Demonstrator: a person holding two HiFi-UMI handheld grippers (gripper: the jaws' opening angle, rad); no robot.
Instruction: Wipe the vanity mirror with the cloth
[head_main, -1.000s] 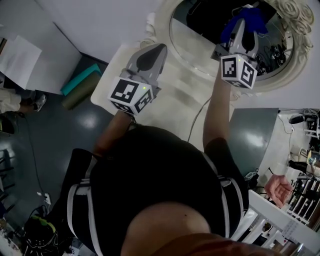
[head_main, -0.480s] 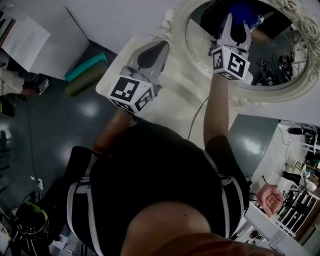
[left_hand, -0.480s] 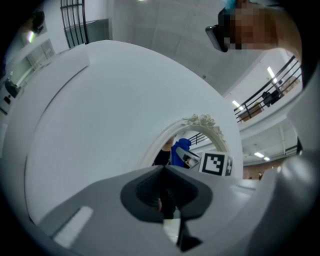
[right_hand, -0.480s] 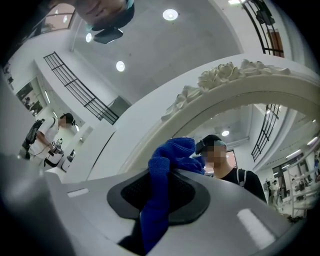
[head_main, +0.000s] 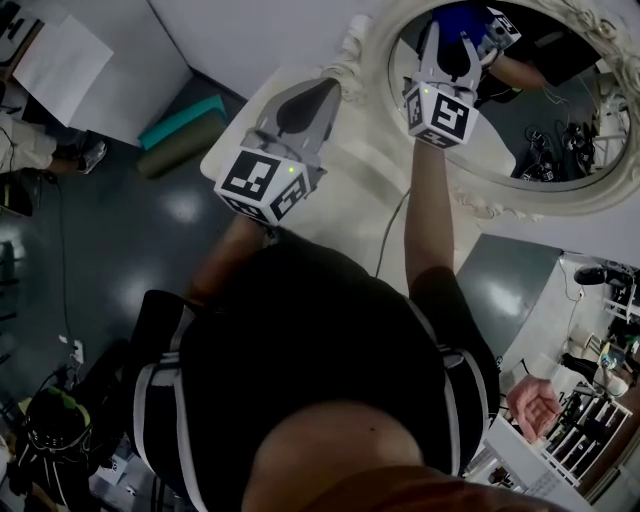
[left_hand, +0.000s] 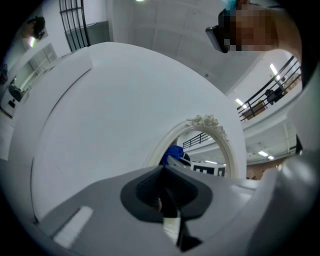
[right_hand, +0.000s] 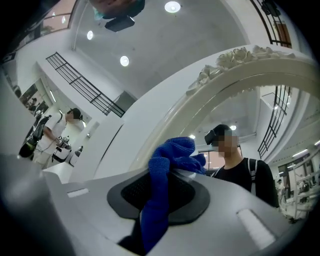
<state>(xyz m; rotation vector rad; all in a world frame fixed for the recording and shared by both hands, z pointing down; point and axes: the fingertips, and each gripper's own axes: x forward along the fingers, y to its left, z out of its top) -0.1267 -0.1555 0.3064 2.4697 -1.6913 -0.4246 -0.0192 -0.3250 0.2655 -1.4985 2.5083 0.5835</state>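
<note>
One white worktop (head_main: 345, 200) sits under the oval vanity mirror (head_main: 560, 110) with its ornate white frame. Right gripper (head_main: 452, 35) reaches onto the glass, its fingers (right_hand: 125, 195) clenched on the blue cloth (right_hand: 172, 155), whose bunched end lies against the mirror near its edge. Left gripper (head_main: 322, 88) hovers over the worktop beside the frame, fingers pressed together with nothing between them.
</note>
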